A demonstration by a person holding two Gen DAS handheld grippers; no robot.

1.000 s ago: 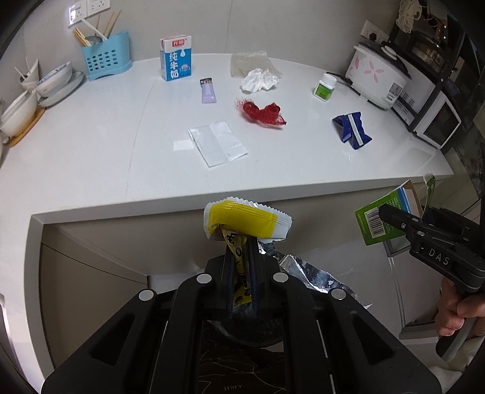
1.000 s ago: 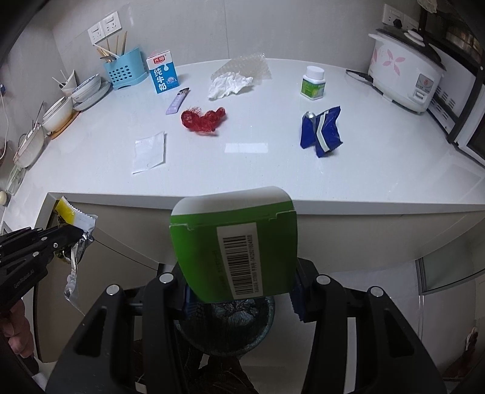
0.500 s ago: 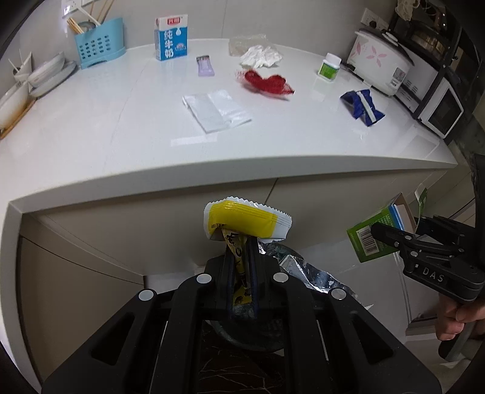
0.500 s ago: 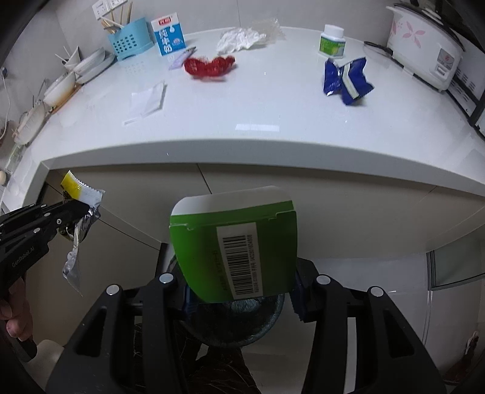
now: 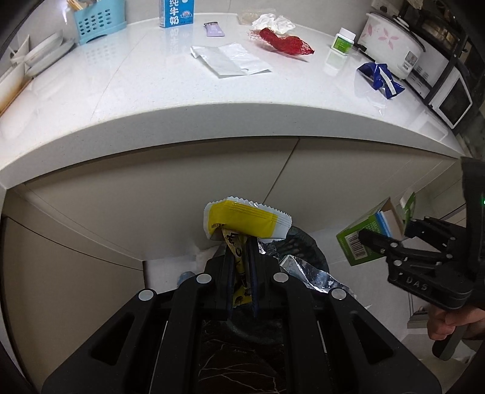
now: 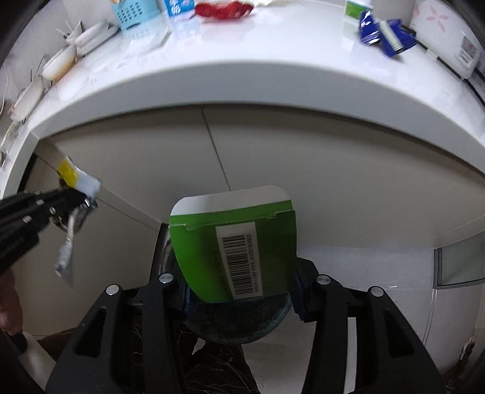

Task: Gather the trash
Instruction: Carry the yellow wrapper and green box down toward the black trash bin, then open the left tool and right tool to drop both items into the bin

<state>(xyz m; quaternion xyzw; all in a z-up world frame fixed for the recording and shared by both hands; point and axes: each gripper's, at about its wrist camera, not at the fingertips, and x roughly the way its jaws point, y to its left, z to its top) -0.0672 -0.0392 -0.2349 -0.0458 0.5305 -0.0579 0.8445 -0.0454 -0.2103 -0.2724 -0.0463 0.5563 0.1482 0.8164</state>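
Left gripper (image 5: 241,260): jaws nearly closed, pinching a yellow-and-white snack wrapper (image 5: 245,222) by its lower part. The wrapper's crimped top edge stands above the fingertips; its silver foil inner side (image 5: 306,271) trails to the right of the jaws. Gripper points steeply down, below the countertop edge, in front of the cabinet doors (image 5: 182,194).

Right gripper (image 6: 239,291): jaws partly apart and clamped on a green carton (image 6: 235,245), pads pressing its two sides. Barcode label faces the camera, white top flap upward. In the left wrist view the same carton (image 5: 360,242) shows an open end with flaps, held by the right gripper (image 5: 382,239); a hand (image 5: 454,321) grips the handle beneath.

Below both grippers: a dark mesh wastebasket (image 6: 239,318), rim partly hidden by the carton; it shows behind the left jaws as well (image 5: 303,245). Neither held item touches it, as far as can be told.

White countertop (image 5: 136,100), items lying apart from one another: flat clear plastic bag (image 5: 230,59), red mesh net (image 5: 283,42), crumpled white tissue (image 5: 272,22), purple wrapper (image 5: 213,29), blue-and-white milk carton (image 5: 175,12), green-labelled white bottle (image 5: 342,41), crumpled blue snack bag (image 5: 380,78). Far left: blue utensil holder (image 5: 98,19), stacked dishes (image 5: 45,56). Far right: rice cooker (image 5: 391,44), microwave (image 5: 451,98).
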